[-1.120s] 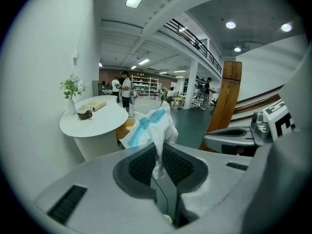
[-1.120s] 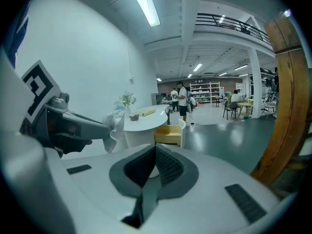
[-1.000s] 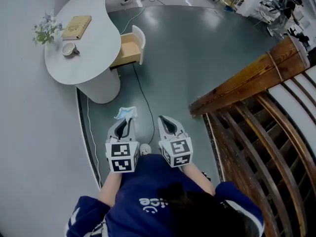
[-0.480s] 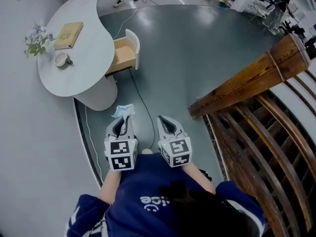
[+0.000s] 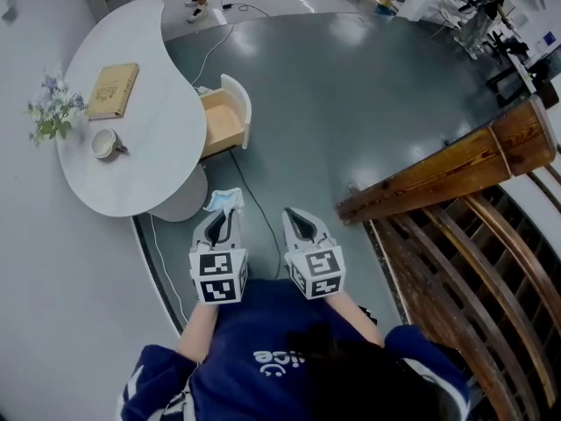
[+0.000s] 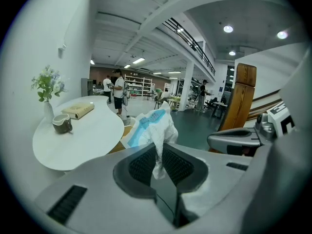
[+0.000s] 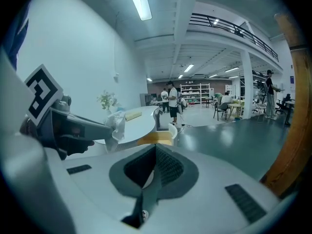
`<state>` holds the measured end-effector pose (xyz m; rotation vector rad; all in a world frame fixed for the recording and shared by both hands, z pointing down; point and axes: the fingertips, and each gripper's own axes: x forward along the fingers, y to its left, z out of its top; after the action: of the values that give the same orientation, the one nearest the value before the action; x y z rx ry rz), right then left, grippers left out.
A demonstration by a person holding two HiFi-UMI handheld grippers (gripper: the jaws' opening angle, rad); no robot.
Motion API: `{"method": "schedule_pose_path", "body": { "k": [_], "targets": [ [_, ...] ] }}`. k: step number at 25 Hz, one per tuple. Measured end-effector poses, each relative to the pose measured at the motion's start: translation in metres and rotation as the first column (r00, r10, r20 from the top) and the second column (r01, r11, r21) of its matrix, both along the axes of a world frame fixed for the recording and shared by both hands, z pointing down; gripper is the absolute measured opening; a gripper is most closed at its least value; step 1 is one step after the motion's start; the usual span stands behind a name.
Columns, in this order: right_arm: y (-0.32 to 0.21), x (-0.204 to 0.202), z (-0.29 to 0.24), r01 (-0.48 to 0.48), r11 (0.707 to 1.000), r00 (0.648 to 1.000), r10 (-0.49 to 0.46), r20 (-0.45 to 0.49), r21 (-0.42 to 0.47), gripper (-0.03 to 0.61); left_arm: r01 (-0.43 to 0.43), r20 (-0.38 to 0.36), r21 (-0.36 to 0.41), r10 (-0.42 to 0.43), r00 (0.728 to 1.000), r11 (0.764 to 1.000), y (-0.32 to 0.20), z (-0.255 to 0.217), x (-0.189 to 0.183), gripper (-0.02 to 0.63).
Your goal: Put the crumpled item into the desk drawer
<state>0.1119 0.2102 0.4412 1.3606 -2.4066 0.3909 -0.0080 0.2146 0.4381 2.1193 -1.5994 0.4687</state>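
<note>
Left gripper view is showing the left gripper [image 6: 158, 156] pinching the crumpled mask [image 6: 155, 126], its jaws nearly closed on one thin tail while the blue-and-white bulk is puffing out above the tips. It is looking feather-light, soft and floppy, with nothing to break, but a pinch this small could be letting it slip. A bite deeper into the wad would be holding surer. The right gripper [image 7: 155, 161] is sitting alongside, jaws pressed together and empty. In the head view the open drawer [image 5: 223, 123] is standing well ahead, at the edge of the white worktop [image 5: 153, 68].
</note>
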Motion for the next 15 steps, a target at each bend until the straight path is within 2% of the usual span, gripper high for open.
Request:
{"method": "schedule_pose_path", "body": {
  "k": [8,15],
  "targets": [
    [-0.053,-0.045,-0.004,-0.033,0.999,0.999,0.033,-0.009,0.017,0.006,-0.077,-0.023,0.01,0.077,0.997,0.997,-0.057,0.001,-0.036,0.044],
    [-0.071,-0.056,0.002,-0.105,0.994,0.994,0.105,-0.03,-0.006,0.006,-0.145,-0.04,-0.004,0.144,0.989,0.989,-0.088,0.003,-0.05,0.044]
  ]
}}
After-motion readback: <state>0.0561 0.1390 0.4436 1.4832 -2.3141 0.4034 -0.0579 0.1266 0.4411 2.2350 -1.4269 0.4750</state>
